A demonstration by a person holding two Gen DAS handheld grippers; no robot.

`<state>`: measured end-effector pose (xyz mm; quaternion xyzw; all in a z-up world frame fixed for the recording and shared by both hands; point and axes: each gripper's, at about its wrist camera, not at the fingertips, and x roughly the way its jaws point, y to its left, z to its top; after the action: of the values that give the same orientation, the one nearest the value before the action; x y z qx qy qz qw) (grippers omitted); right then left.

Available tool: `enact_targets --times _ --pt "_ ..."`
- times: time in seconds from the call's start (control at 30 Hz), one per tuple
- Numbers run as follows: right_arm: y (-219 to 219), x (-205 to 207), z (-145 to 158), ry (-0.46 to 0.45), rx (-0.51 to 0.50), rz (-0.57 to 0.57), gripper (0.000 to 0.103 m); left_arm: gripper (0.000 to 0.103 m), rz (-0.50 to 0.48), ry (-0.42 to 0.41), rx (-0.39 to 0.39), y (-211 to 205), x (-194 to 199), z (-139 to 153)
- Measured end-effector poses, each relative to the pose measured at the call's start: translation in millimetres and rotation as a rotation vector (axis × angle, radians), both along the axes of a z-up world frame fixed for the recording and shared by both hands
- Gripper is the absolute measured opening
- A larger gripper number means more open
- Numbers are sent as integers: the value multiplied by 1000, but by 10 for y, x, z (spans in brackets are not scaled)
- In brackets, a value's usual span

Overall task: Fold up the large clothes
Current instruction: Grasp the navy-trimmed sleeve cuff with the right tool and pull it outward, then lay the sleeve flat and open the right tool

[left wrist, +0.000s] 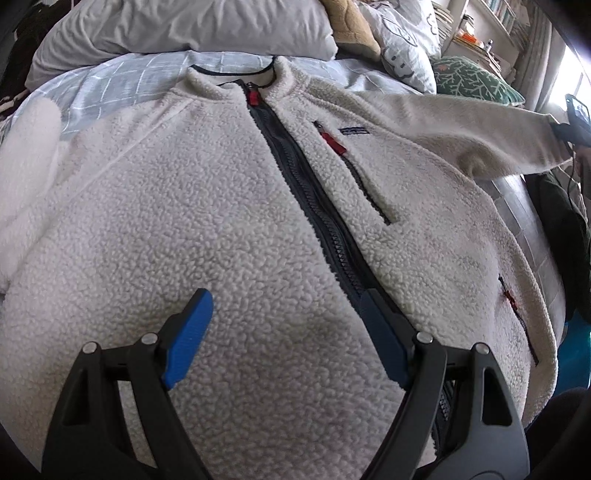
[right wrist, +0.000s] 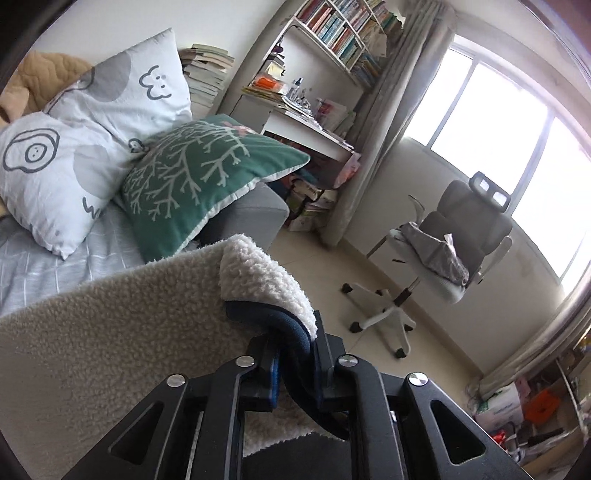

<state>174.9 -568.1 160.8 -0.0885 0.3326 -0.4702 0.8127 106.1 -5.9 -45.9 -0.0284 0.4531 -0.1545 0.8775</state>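
A cream fleece jacket (left wrist: pixel 207 206) with a dark zip lies front up on the bed, collar at the far end. My left gripper (left wrist: pixel 288 332) is open just above the jacket's lower front, its blue fingers (left wrist: pixel 190 339) spread either side of the zip's left panel. The jacket's right sleeve (left wrist: pixel 461 125) is stretched out to the right. My right gripper (right wrist: pixel 295 365) is shut on the navy-trimmed sleeve cuff (right wrist: pixel 269 288) and holds it up off the bed. The right gripper also shows at the far right of the left wrist view (left wrist: pixel 576 125).
Pillows (left wrist: pixel 177 26) lie at the head of the bed, with a green patterned cushion (right wrist: pixel 199 181) and white printed pillows (right wrist: pixel 74 147) to the right. Past the bed edge are a desk with bookshelves (right wrist: pixel 314 92), an office chair (right wrist: pixel 443 251) and a window.
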Motion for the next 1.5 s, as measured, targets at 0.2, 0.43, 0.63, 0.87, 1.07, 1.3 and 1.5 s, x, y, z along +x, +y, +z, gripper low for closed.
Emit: enact_targets --times 0.2,0.43,0.63,0.87,1.07,1.3,1.5 --pt "147 -133 33 1 -6 23 66 82 -27 -5 6 -39 -71 59" --pt "775 -411 196 -31 157 187 72 82 -8 -13 9 3 -149 168" --pt "1502 -701 165 -29 341 321 79 82 84 -14 36 134 -219 305" --pt "2575 -953 -86 42 423 494 87 88 231 -31 100 496 -301 543" --pt "3169 -967 -623 142 577 566 90 89 367 65 31 1210 -341 607" --pt "3557 -872 -1251 307 638 592 90 89 587 110 -32 2348 -581 640" --pt "3773 -851 -1366 366 617 660 90 89 778 136 -126 3240 -656 455"
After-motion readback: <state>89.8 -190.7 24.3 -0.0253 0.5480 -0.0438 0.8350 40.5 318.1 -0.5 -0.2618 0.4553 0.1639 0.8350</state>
